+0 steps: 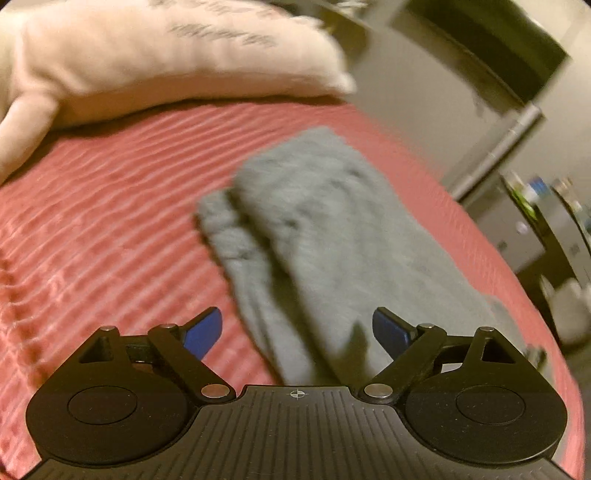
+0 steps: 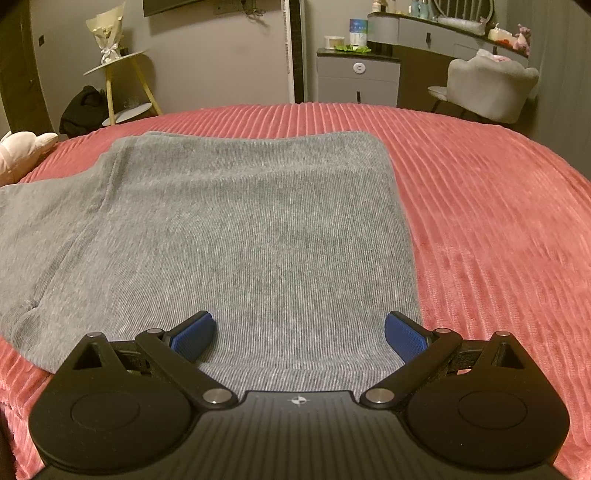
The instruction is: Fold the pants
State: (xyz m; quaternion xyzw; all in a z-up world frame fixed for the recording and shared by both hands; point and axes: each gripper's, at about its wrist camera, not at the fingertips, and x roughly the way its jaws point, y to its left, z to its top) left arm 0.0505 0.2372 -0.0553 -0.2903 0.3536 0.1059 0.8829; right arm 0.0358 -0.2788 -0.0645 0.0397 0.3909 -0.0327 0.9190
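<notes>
Grey pants (image 2: 229, 236) lying flat on a red ribbed bedspread (image 2: 498, 229), folded w/ one straight edge running down the right side in the right wrist view, a seam + looser bunched fabric off to the left. Right gripper (image 2: 300, 334) hovering over the near edge of the pants, blue pads (image 2: 194, 338) spread wide, nothing pinched btwn them, fabric just visible underneath. Left gripper (image 1: 297, 330) also spread wide, released, empty; pants (image 1: 332, 236) seen from that side as a long grey strip running away from the cam, pretty blurry, so can't tell if the pads touch the cloth. No real containers up close: only a grey drawer cabinet (image 2: 357, 79) past the far edge of the bed w/ a white tub, a blue-and-white box and something green on top, contents of the drawers hidden. Beyond that, a dresser counter (image 2: 436, 27) w/ bottles and small stuff, a pink plush toy at its right end, grey padded chair (image 2: 491, 86) in front of it. Left side of the room: yellow-legged stand (image 2: 122, 77) holding a wrapped bouquet, dark bag on the floor beside it, grey walls. Pale pillow (image 1: 166, 62) w/ dark lettering at the head of the bed in the left wrist view, cream plush thing (image 2: 26, 147) at the bed's left edge in the other. Lighting dim, warm.
</notes>
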